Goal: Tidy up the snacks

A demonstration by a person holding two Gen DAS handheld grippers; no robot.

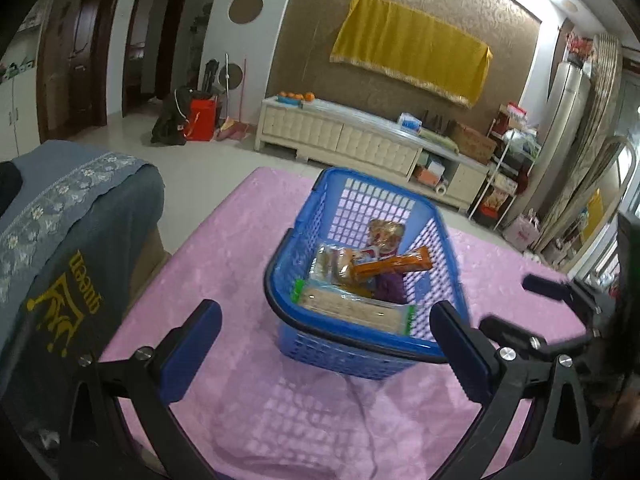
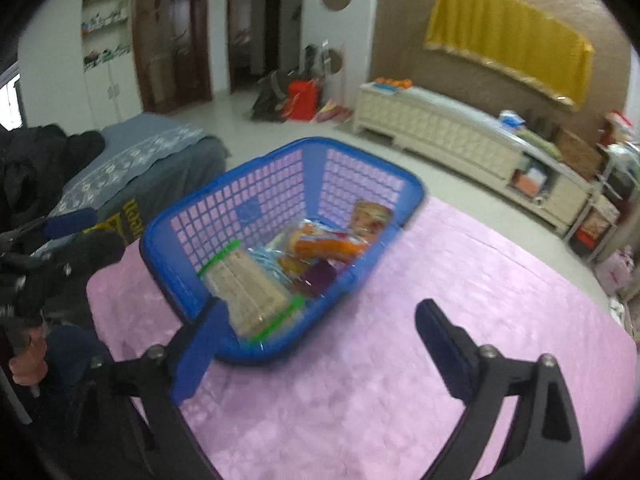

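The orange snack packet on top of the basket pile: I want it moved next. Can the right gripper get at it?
Probably yes: the right gripper is open and empty, and the orange snack packet lies uncovered in the open-topped basket.

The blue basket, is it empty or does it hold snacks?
Holding snacks: the blue basket has a cracker pack and an orange packet inside.

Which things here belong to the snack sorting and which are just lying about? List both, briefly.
Part of the job:
- blue basket
- cracker pack with green ends
- orange snack bar
- purple packet
- left gripper, open
- right gripper, open

Just lying about:
- yellow cloth on the wall
- red bag
- oranges on the cabinet
- grey cover
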